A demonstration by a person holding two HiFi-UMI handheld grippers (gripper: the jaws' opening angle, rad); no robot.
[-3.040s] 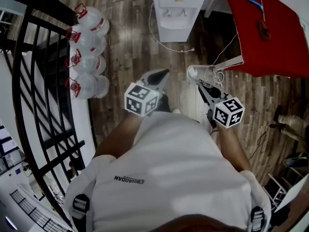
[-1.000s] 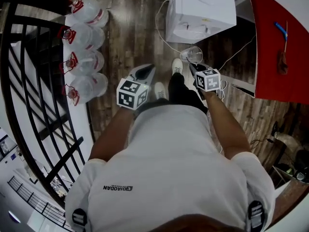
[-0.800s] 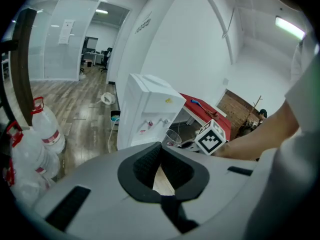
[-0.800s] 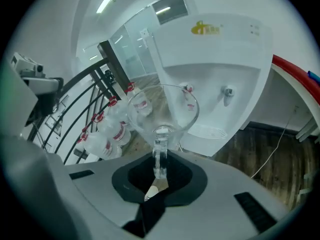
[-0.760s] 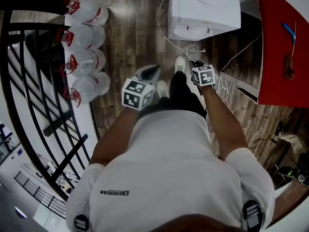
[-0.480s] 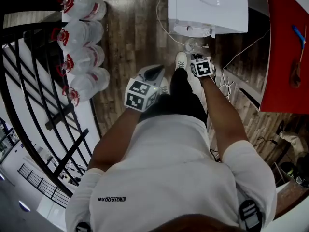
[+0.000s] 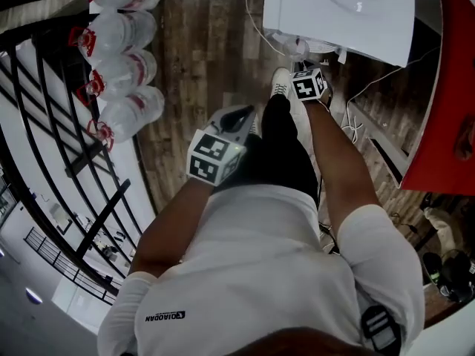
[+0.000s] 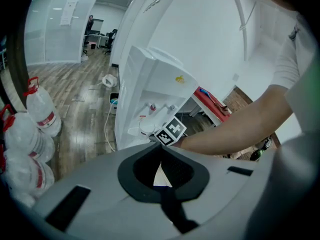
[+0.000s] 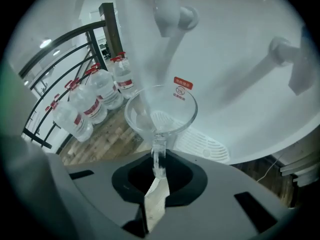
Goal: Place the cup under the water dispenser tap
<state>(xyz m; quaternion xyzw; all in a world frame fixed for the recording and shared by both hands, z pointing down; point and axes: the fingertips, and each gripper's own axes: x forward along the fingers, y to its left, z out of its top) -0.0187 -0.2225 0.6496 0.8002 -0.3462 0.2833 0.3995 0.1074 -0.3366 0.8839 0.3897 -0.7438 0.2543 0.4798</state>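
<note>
One cup: clear glass cup [image 9: 160, 111], tilted, mouth at the centre of the right gripper view, below the red-capped tap [image 9: 167, 6] and in front of the slotted white drip tray [image 9: 200, 141]; contact with the tray cannot be told.
Since earlier: half a second ago the cup sat lower in the head view, short of the white water dispenser [image 7: 349, 13]; now it is against the dispenser's front, upper right.
Views: only the right gripper view shows tap and tray; the head view shows the cup [image 7: 295, 48] from above.
Right gripper [image 9: 159, 166]: jaws clamped on the cup's near wall.
Left gripper [image 8: 161, 156]: jaws together, nothing between.
Arms: right arm stretched forward to the dispenser; left arm bent, its gripper [image 7: 241, 113] held back at mid-frame.
Bottles: large clear red-capped water bottles [image 7: 119, 73] on the wooden floor, upper left.
</note>
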